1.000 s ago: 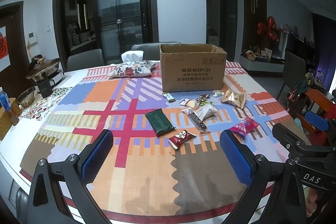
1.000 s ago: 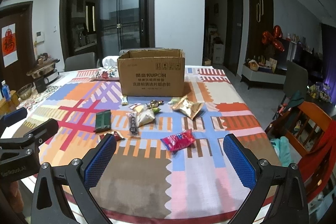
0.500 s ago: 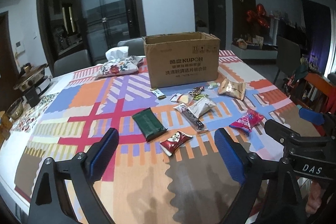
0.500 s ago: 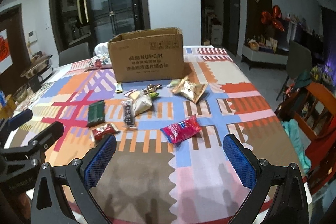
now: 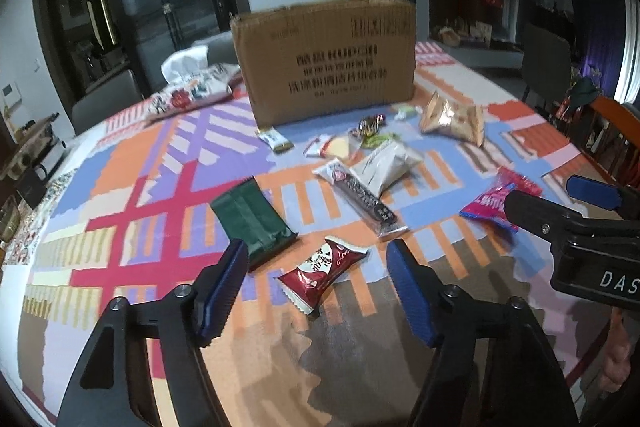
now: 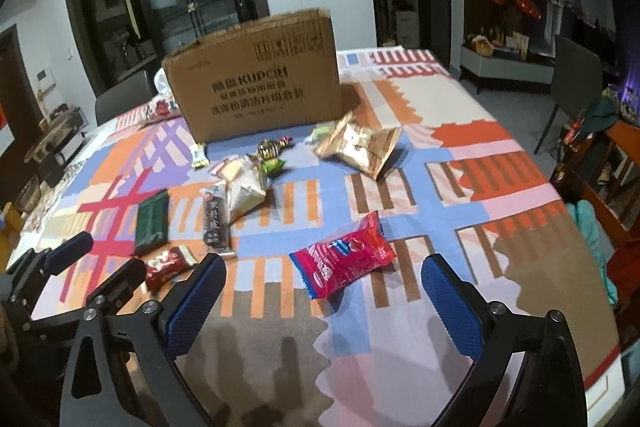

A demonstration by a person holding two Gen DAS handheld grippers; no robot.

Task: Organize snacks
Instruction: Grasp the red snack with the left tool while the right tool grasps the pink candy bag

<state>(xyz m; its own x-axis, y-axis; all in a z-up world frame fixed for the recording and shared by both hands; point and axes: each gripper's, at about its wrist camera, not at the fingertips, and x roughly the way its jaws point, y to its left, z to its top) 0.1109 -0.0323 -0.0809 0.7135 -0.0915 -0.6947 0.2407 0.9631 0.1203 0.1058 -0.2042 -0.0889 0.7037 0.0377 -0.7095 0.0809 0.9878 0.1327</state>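
Several snack packets lie on a patchwork tablecloth in front of an open cardboard box point(image 5: 326, 59), which also shows in the right wrist view point(image 6: 256, 83). My left gripper point(image 5: 316, 289) is open, low over the table, with a dark red packet point(image 5: 322, 267) between its fingertips. A dark green packet point(image 5: 252, 219) lies just left of it. My right gripper point(image 6: 320, 301) is open, with a bright pink packet point(image 6: 344, 259) just ahead of its fingertips. A gold packet point(image 6: 358, 145), a white packet point(image 6: 244, 193) and a long dark bar point(image 6: 216, 223) lie further back.
A floral tissue pouch point(image 5: 188, 91) lies left of the box. Chairs stand around the table, with an orange one point(image 6: 604, 171) at the right edge. A pot and kitchenware point(image 6: 52, 143) sit at the far left. The table edge point(image 6: 600, 379) is near on the right.
Both grippers have moved forward and down toward the snacks. The left now straddles the dark red packet; the right has closed in on the pink packet. Both stay open.
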